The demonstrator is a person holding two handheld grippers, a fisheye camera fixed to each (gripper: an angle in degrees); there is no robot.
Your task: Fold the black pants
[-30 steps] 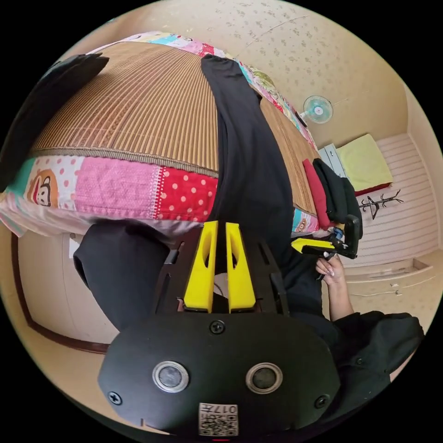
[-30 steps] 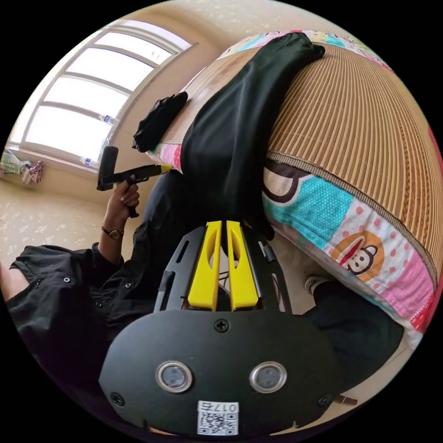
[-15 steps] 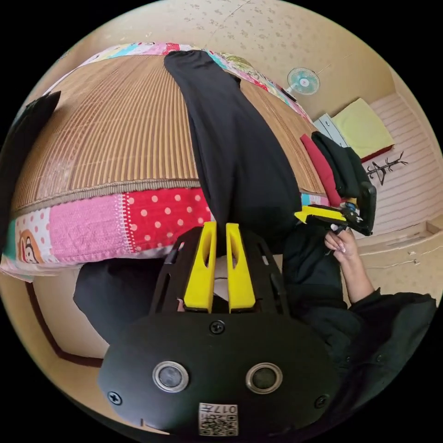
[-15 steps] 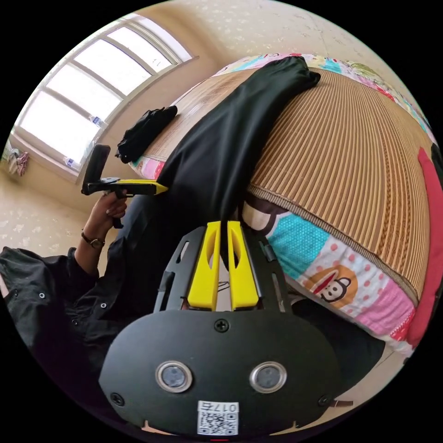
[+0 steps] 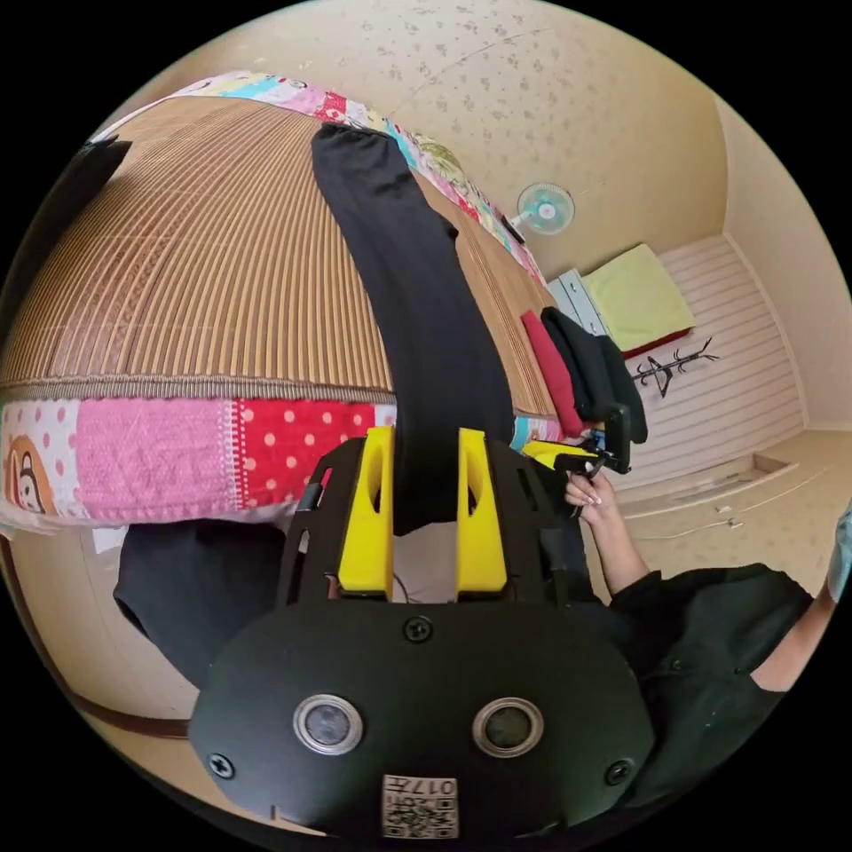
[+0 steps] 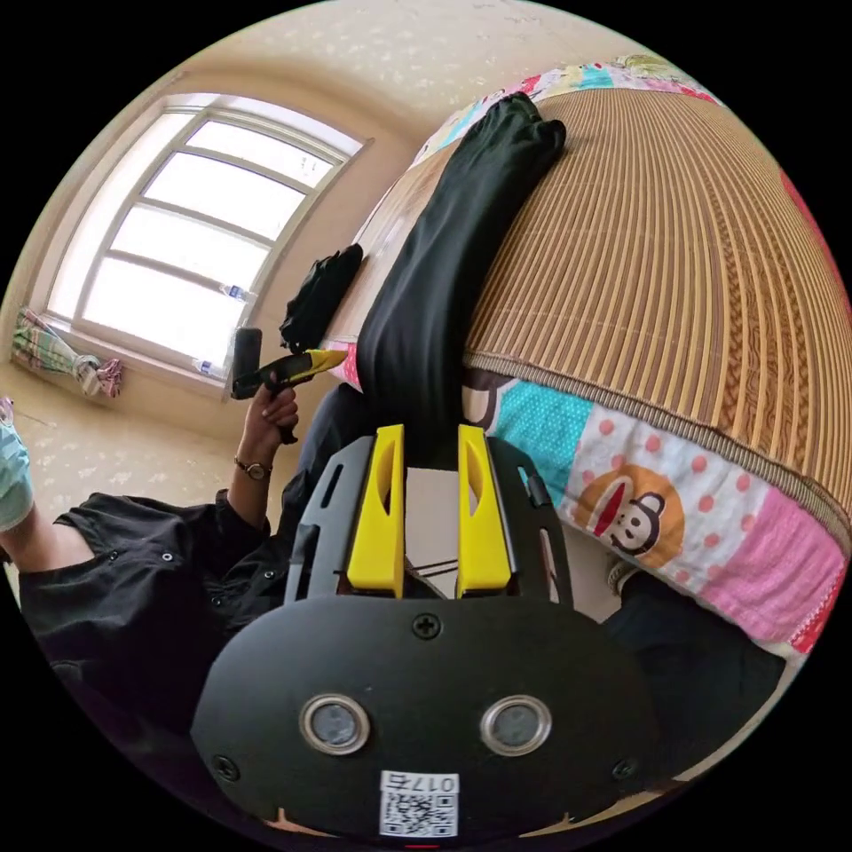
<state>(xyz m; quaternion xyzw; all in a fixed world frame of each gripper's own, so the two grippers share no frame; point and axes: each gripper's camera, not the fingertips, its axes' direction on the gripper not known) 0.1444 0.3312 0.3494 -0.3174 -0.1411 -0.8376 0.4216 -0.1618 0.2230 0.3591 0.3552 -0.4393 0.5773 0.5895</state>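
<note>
- The left gripper (image 5: pixel 424 444) has its yellow jaws parted, with the hanging end of the black pants (image 5: pixel 417 302) lying in the gap between them; neither jaw presses on the cloth, so the grasp is released.
- The right gripper (image 6: pixel 430 442) is likewise spread apart, its jaws standing either side of the lower end of the pants (image 6: pixel 444 266) without pinching it.
- In the left gripper view the right gripper (image 5: pixel 568 454) shows to the side, held in the person's hand (image 5: pixel 587 488), just beside the edge of the pants.
- In the right gripper view the left gripper (image 6: pixel 306 361) shows in the person's other hand (image 6: pixel 271 413), its yellow tip near the pants' edge.
- The pants lie as one long narrow strip across the woven bamboo mat (image 5: pixel 195 266), reaching from the far side of the bed to the near edge, where the end droops over the patchwork quilt (image 5: pixel 177 439).
- A red folded garment (image 5: pixel 552 368) and dark folded clothes (image 5: pixel 595 368) sit on the mat beside the pants in the left gripper view.
- Another dark garment (image 6: pixel 319 293) lies on the mat's other side, towards the window (image 6: pixel 204 240).
- A small fan (image 5: pixel 543 207) hangs on the wall.
</note>
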